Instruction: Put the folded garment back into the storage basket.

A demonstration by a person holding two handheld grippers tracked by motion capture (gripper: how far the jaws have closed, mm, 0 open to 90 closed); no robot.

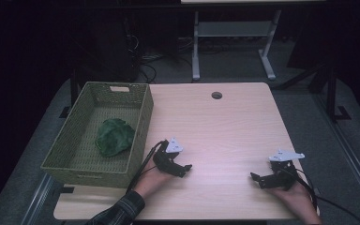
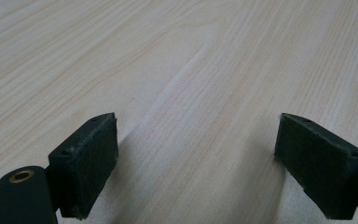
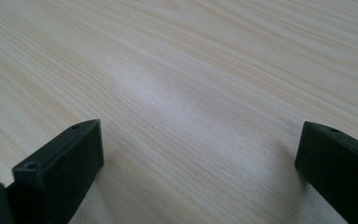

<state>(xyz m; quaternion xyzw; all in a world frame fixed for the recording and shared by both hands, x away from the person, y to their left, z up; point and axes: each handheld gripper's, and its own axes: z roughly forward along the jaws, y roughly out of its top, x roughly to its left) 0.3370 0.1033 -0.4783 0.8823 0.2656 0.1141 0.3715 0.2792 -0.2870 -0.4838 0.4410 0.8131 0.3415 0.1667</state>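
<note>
A pale wooden desk [image 1: 225, 122] is seen in a dark room. A soft, light green cloth [image 1: 115, 136] lies crumpled in a wicker basket [image 1: 70, 140]; any raised fold could be pinched. Both the left gripper [image 1: 183, 168] and right gripper [image 1: 257, 178] rest spread apart, empty.
</note>
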